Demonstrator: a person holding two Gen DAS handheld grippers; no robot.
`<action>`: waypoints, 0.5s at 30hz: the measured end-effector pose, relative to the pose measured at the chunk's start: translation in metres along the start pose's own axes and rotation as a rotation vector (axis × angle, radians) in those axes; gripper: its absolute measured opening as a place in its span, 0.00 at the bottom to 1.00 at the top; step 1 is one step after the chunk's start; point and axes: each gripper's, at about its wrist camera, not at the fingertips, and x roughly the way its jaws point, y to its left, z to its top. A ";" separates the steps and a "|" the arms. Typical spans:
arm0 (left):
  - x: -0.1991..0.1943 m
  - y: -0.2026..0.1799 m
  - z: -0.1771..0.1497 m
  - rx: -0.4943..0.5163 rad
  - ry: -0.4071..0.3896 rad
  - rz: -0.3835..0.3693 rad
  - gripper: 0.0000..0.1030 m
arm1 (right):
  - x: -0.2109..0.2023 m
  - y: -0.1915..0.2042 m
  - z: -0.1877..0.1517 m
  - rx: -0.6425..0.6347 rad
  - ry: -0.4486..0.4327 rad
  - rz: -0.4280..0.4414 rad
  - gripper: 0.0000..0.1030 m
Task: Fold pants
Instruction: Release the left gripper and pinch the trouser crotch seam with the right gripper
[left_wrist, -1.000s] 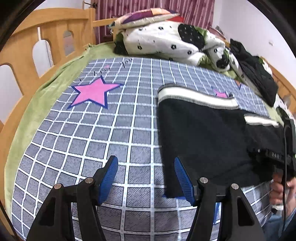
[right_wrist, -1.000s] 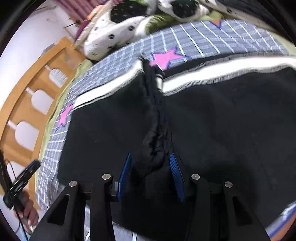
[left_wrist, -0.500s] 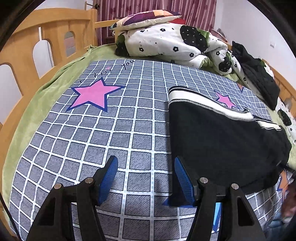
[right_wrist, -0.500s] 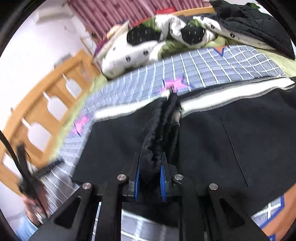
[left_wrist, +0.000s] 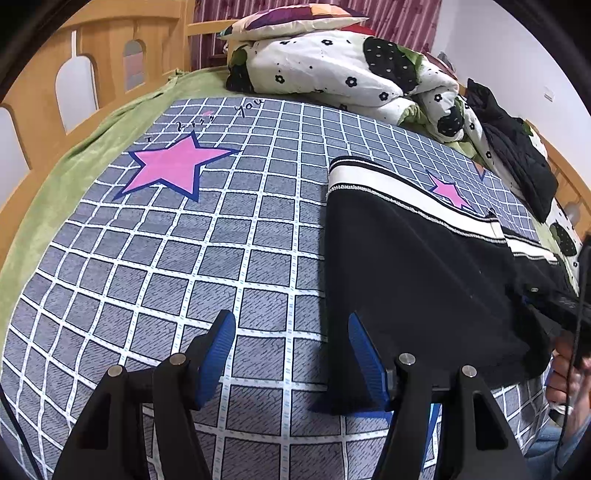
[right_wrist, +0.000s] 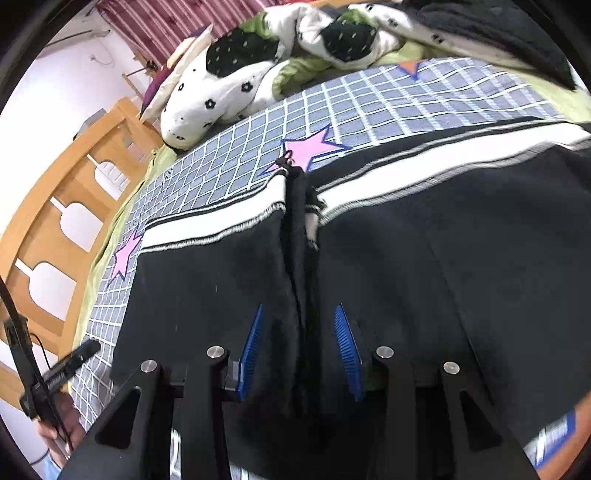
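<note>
**Right jaws opened around the centre ridge of the pants**

Nearest in the right wrist view, the right gripper is seen with its blue pads standing apart; the jaws have just been opening. A raised ridge of black cloth is caught between them, but a gap shows on either side, so no pressing on it can be read. The ridge runs straight away from the fingers, from near to far, up to the white-banded waistband. This is the relation the next move is judged to depend on: the ridge lies in line with the right fingers and directly ahead of them, so the right hand is far the nearer to it.

The black pants are spread flat on the checked sheet, their long side lying across the bed from left to right, the waistband on the far edge.

In the left wrist view, the left gripper is held above the near left corner of the pants, fingers well apart and nothing between them; only its right finger overlaps the black edge, though contact cannot be told.

Farther off, a pink star is printed on the sheet, and a flowered quilt is bundled at the far end
</note>
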 end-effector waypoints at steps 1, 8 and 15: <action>0.001 0.000 0.002 -0.009 0.001 -0.006 0.60 | 0.007 0.001 0.003 -0.010 0.012 -0.001 0.38; 0.000 -0.001 0.015 -0.044 -0.013 -0.033 0.60 | 0.043 0.008 0.010 -0.047 0.085 -0.038 0.13; 0.003 0.000 0.009 -0.053 0.010 -0.079 0.60 | -0.011 0.028 0.020 -0.156 -0.081 -0.052 0.12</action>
